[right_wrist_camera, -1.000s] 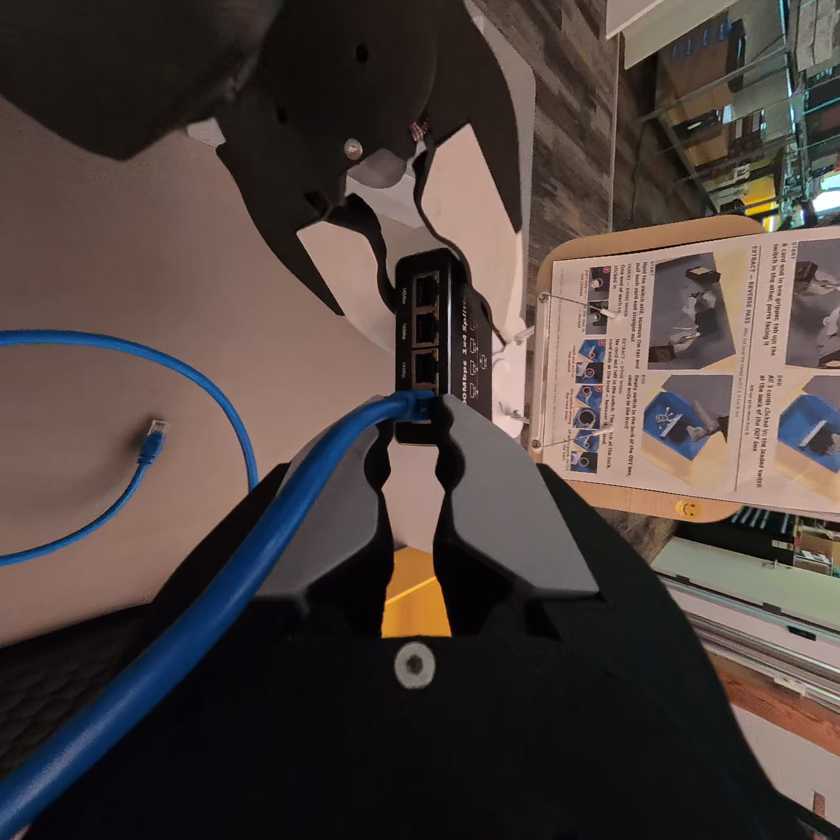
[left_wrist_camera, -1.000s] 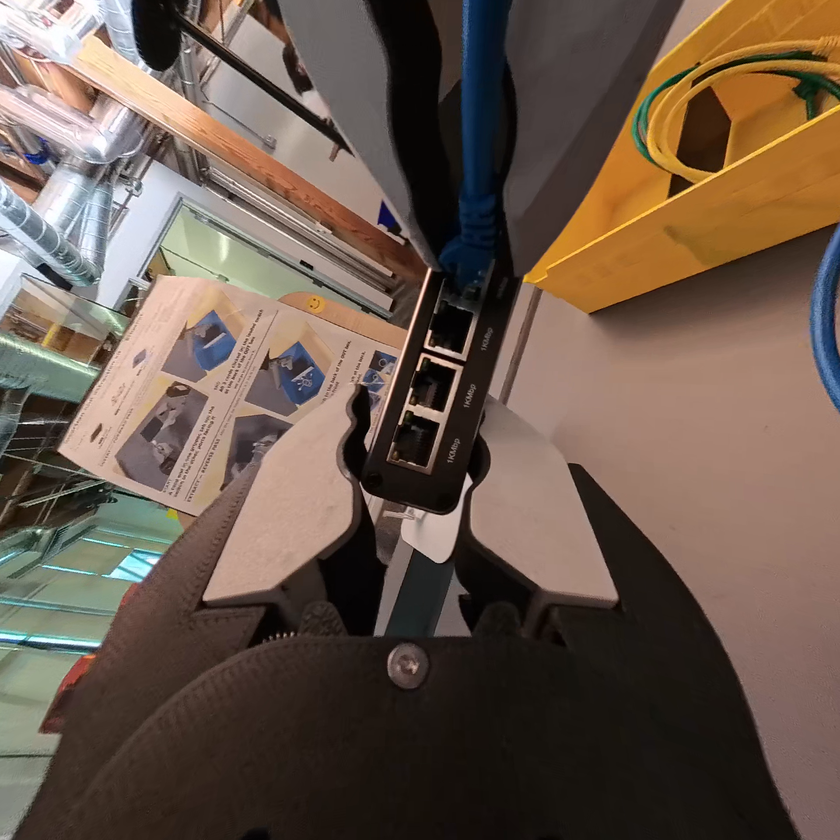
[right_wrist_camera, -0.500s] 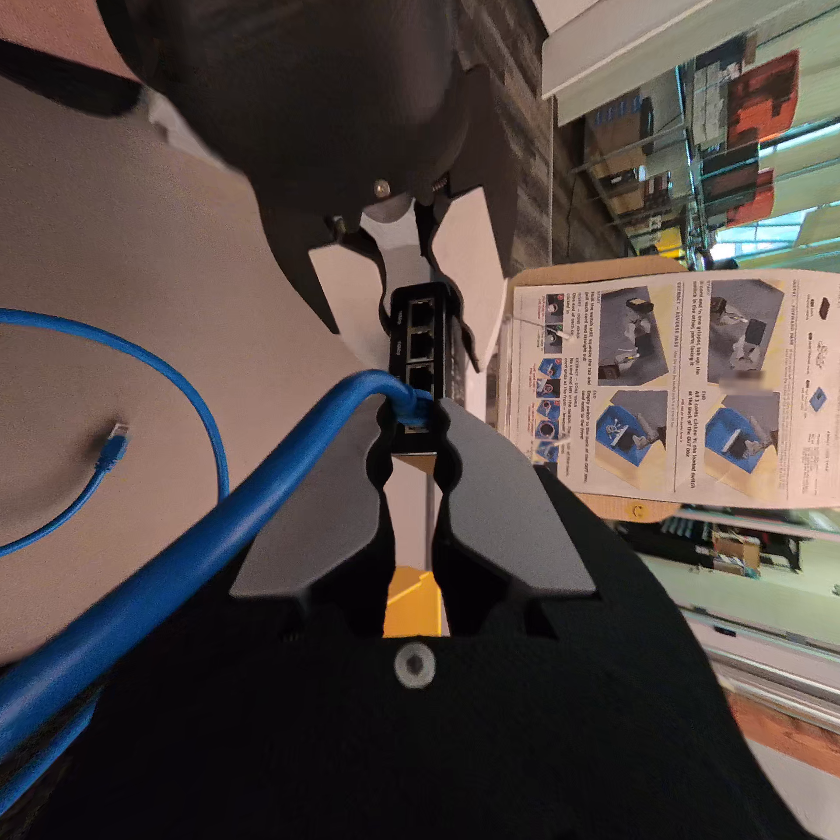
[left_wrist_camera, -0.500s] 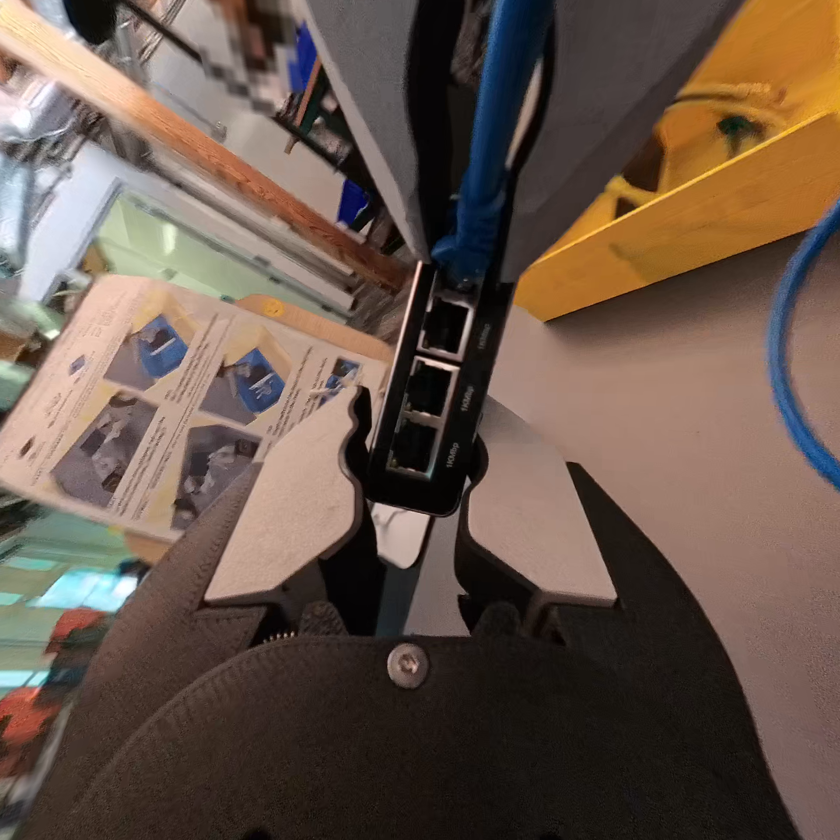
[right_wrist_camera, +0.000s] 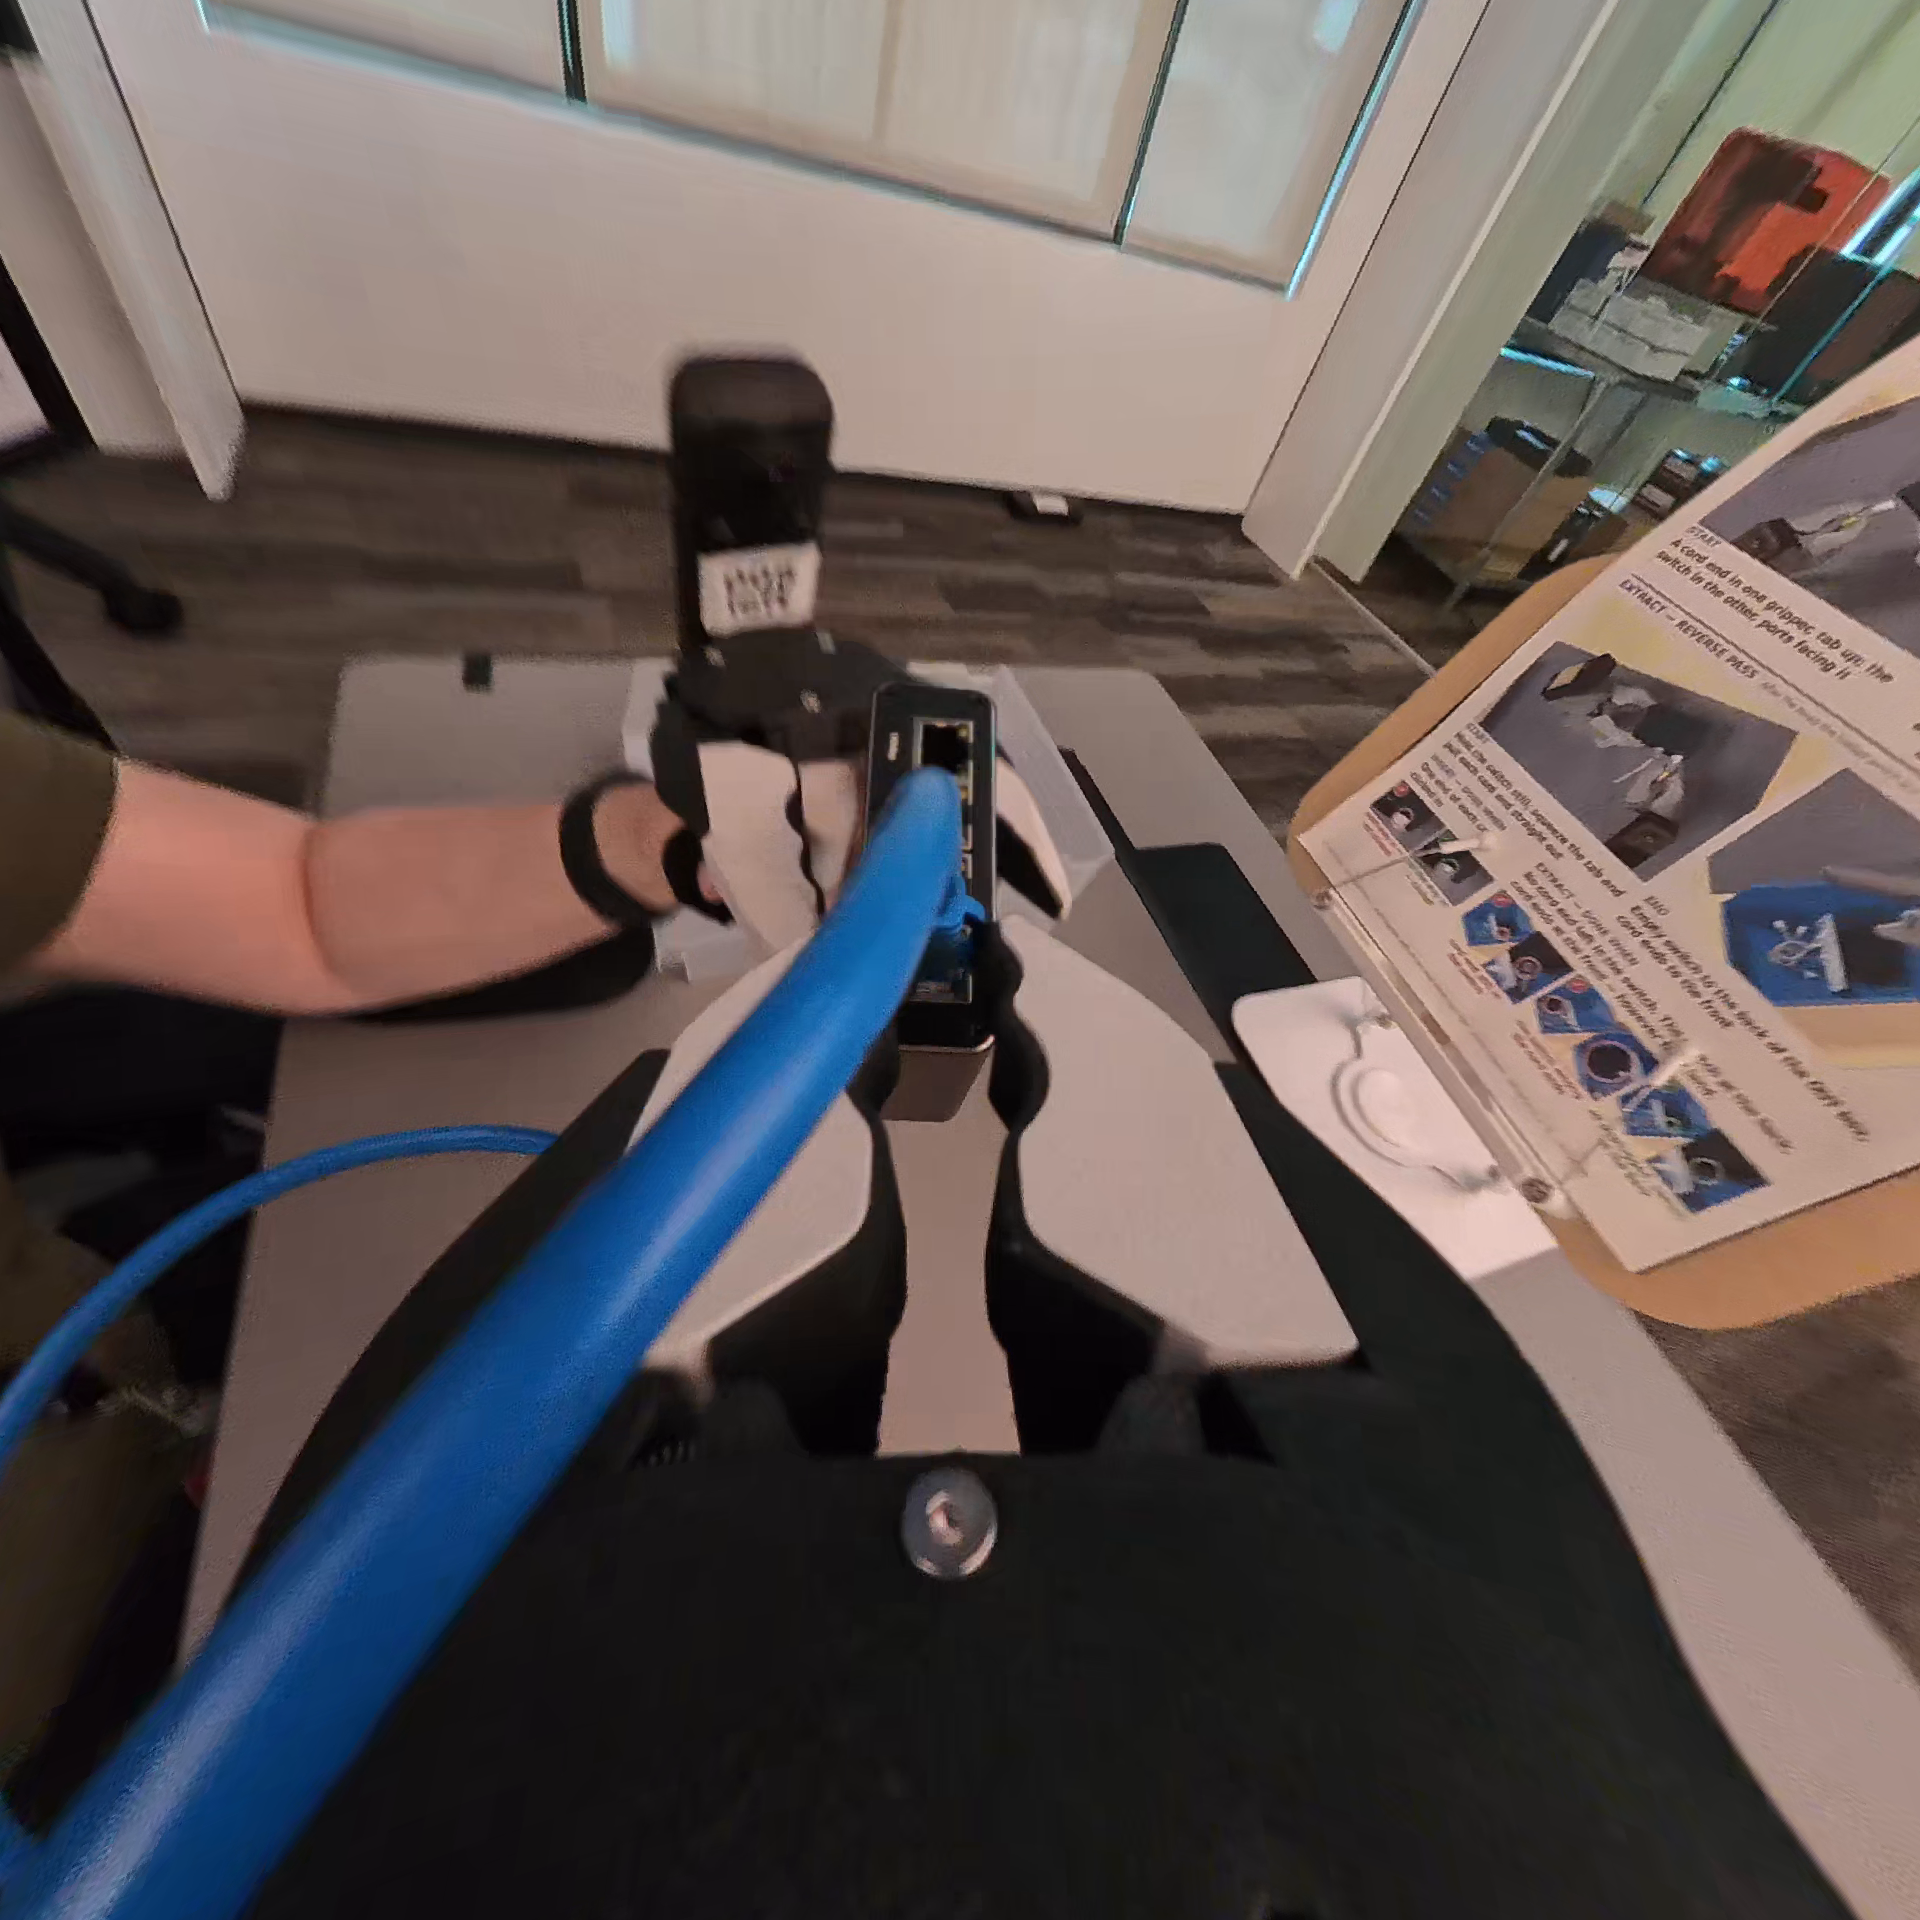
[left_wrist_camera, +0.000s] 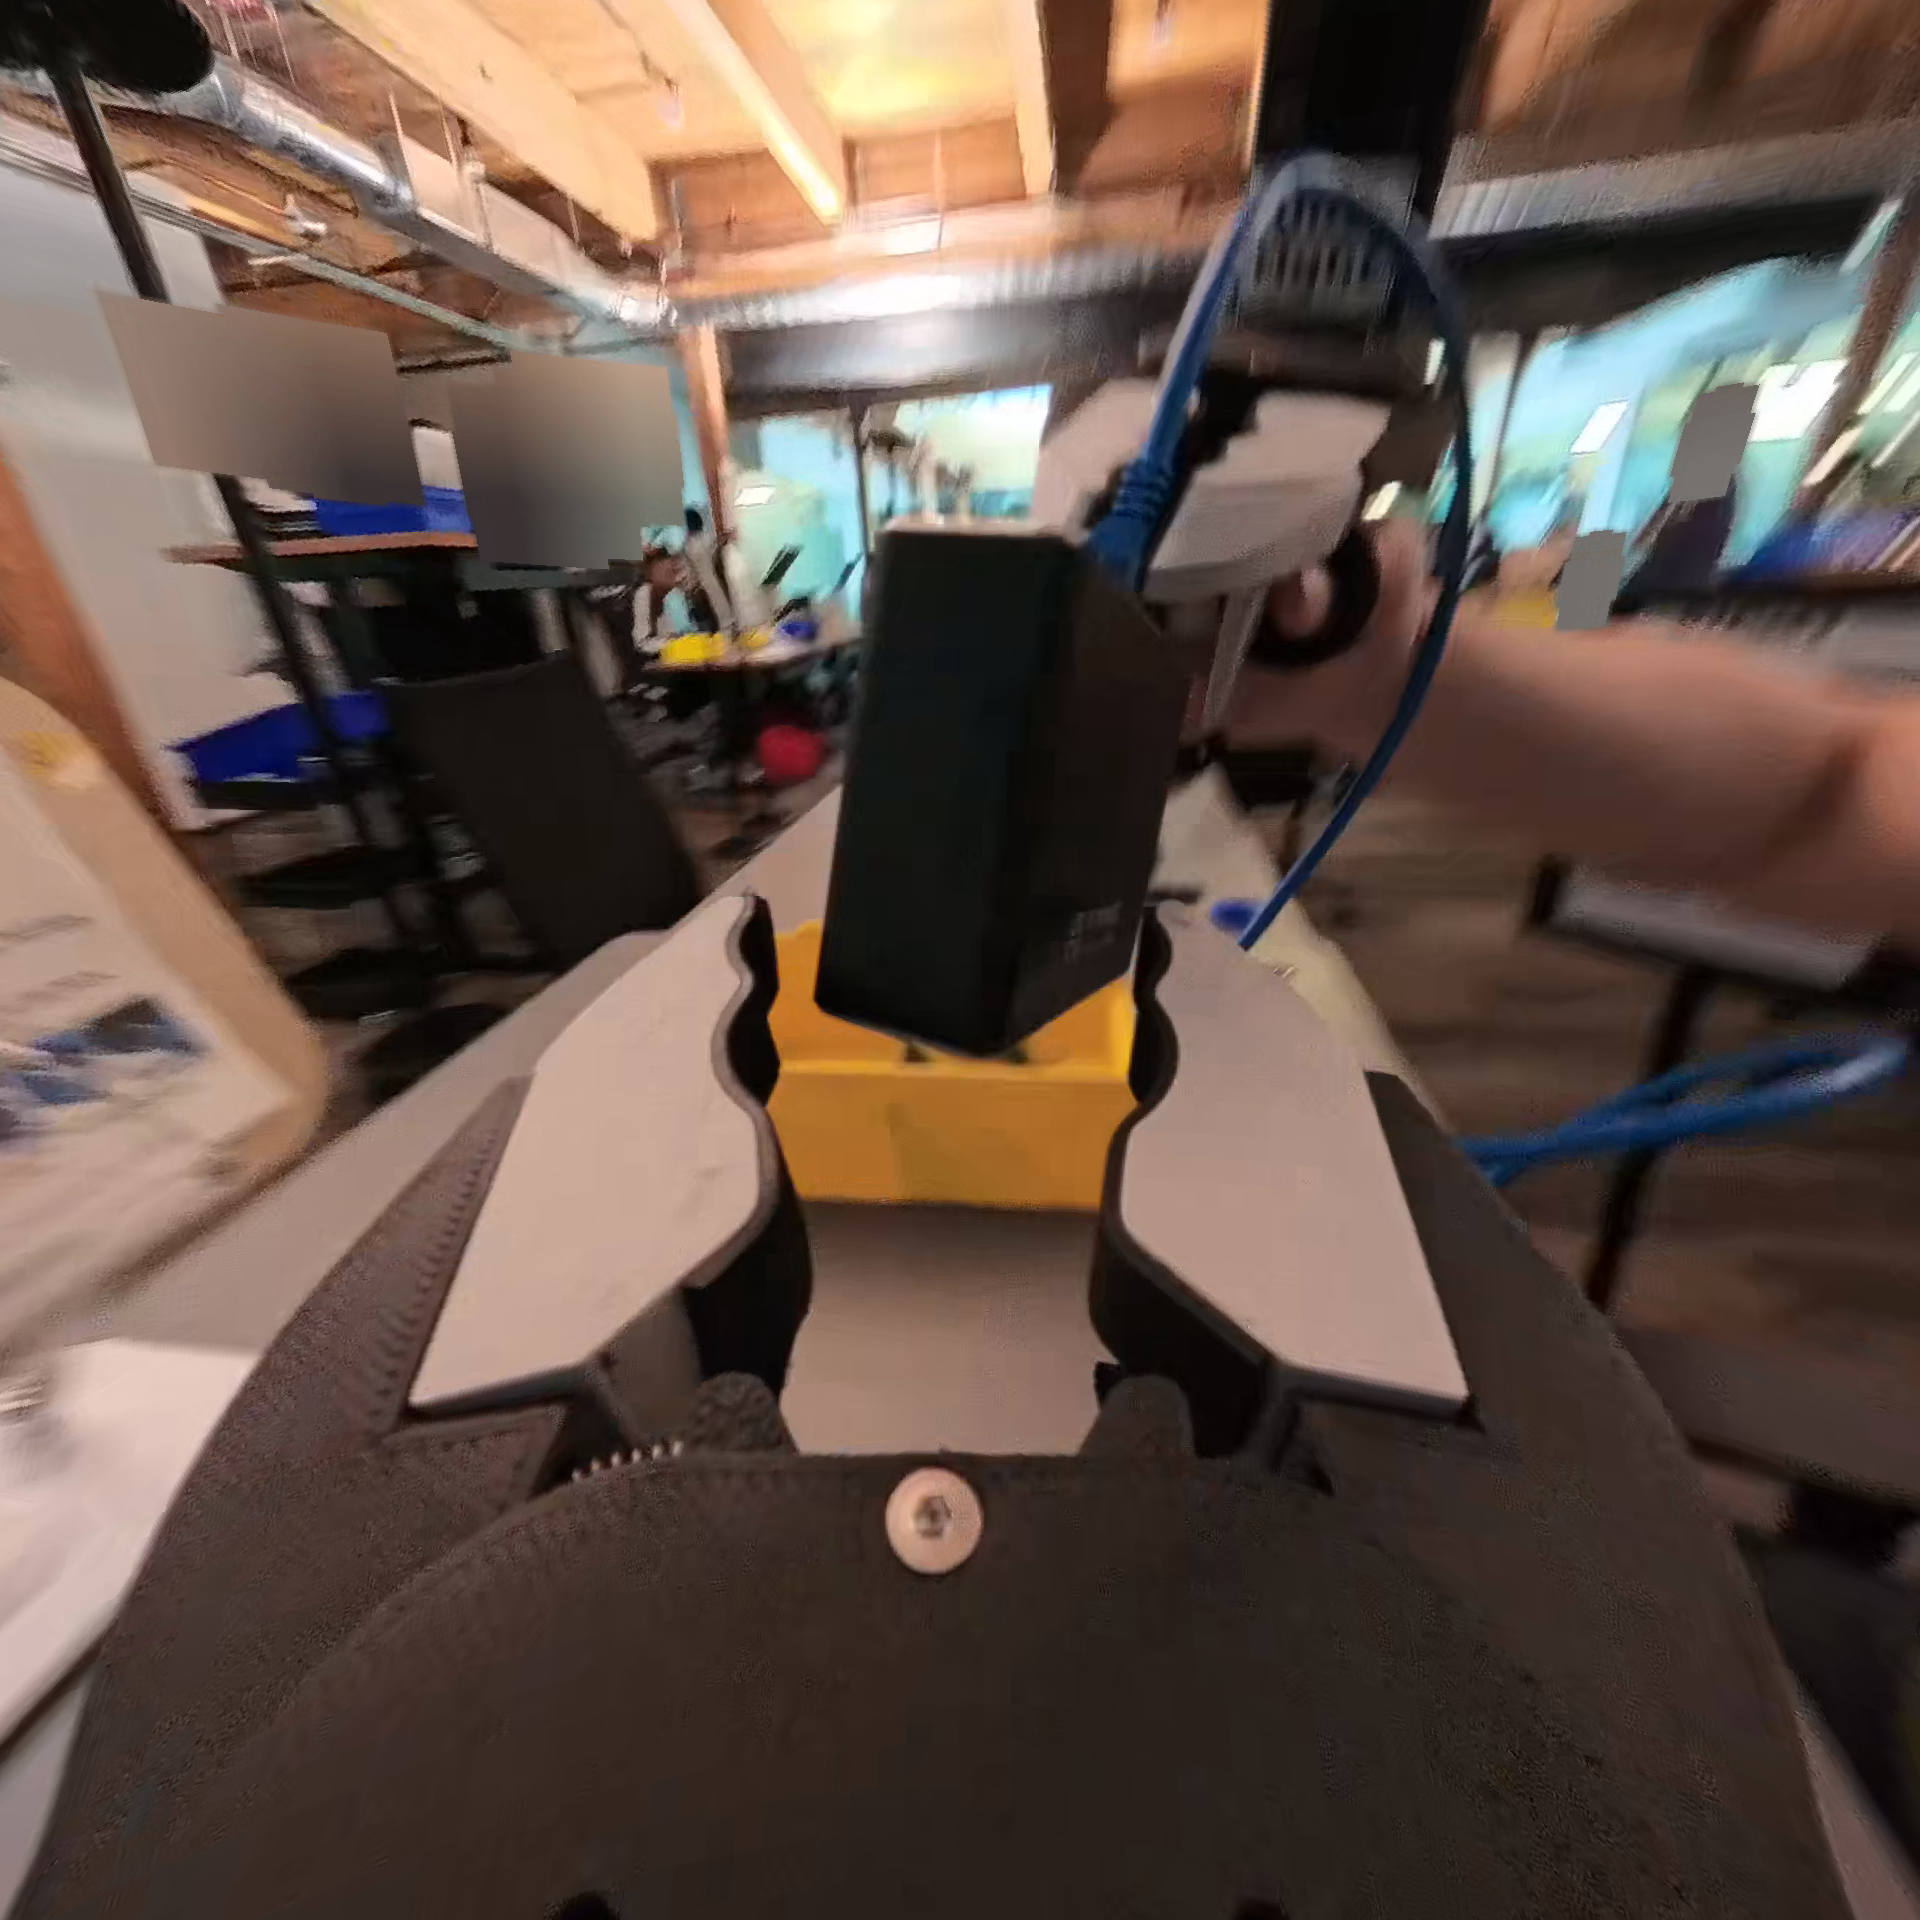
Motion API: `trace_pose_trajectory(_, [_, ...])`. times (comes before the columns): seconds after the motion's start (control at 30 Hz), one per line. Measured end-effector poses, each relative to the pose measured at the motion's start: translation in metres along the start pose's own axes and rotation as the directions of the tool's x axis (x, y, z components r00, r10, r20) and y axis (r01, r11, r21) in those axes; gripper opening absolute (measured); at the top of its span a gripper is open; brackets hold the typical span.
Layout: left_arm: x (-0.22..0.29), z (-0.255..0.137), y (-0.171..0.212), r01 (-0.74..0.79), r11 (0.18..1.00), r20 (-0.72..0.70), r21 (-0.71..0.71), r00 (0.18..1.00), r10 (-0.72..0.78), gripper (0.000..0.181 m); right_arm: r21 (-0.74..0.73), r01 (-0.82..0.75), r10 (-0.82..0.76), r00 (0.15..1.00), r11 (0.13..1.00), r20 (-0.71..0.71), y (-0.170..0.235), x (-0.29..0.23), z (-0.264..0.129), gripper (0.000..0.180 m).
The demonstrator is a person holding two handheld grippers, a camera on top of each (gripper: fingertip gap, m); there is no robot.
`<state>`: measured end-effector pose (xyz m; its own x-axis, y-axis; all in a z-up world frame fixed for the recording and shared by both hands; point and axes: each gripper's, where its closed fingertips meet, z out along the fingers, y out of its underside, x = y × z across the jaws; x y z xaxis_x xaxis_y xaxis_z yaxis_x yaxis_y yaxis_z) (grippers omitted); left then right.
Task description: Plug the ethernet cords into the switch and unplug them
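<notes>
The black switch (left_wrist_camera: 977, 779) hangs tilted in the air, its lower corner between my left gripper's (left_wrist_camera: 945, 935) spread fingers, which stand apart from its sides. My right gripper (right_wrist_camera: 940, 997) is shut on the plug of the blue ethernet cord (right_wrist_camera: 727, 1091), which sits in a port of the switch (right_wrist_camera: 890, 748). In the left wrist view the right gripper (left_wrist_camera: 1174, 499) shows at the switch's top right corner, with the cord (left_wrist_camera: 1444, 582) looping behind it. In the right wrist view the left gripper (right_wrist_camera: 888, 831) shows beyond the switch, one finger on each side of it.
A yellow bin (left_wrist_camera: 935, 1132) stands on the grey table (left_wrist_camera: 935, 1330) just beyond the left gripper. Loose blue cords (left_wrist_camera: 1683, 1101) lie at the right. An instruction board (right_wrist_camera: 1662, 935) on a white stand base (right_wrist_camera: 1340, 1070) is right of the switch. The person's forearm (right_wrist_camera: 312, 904) reaches in from the left. Across from one pair of fingers to the other is roughly 6 centimetres.
My left gripper has opened and let go of the switch. Both grippers have swung round. The switch now hangs from the plug in my right gripper.
</notes>
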<state>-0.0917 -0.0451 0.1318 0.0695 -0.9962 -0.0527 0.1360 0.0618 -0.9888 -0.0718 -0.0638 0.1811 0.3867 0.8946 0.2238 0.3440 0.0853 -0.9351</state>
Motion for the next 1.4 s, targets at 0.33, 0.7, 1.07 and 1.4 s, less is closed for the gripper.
trace_pose_trajectory(0.33, [0.020,-0.010,-0.033,0.237,0.933,-0.260,0.273,0.951,-0.166,0.035,0.225,-0.303,0.273,0.950,0.926,0.153,-0.004,-0.005,0.015,0.012])
trace_pose_trajectory(0.7, [-0.005,-0.055,-0.045,0.038,0.996,-0.080,0.082,0.996,-0.032,0.035,0.413,-0.530,0.433,0.847,0.741,0.309,-0.039,-0.007,-0.044,0.007])
trace_pose_trajectory(1.07, [0.039,-0.057,-0.054,-0.013,1.000,-0.218,-0.005,0.976,0.012,0.035,-0.007,-0.344,0.297,0.821,0.939,-0.487,0.051,0.111,-0.152,0.013])
trace_pose_trajectory(1.4, [0.053,-0.042,-0.051,0.013,1.000,-0.271,-0.012,0.962,-0.015,0.035,-0.279,-0.373,-0.019,0.569,0.885,-0.822,0.066,0.195,-0.255,0.014])
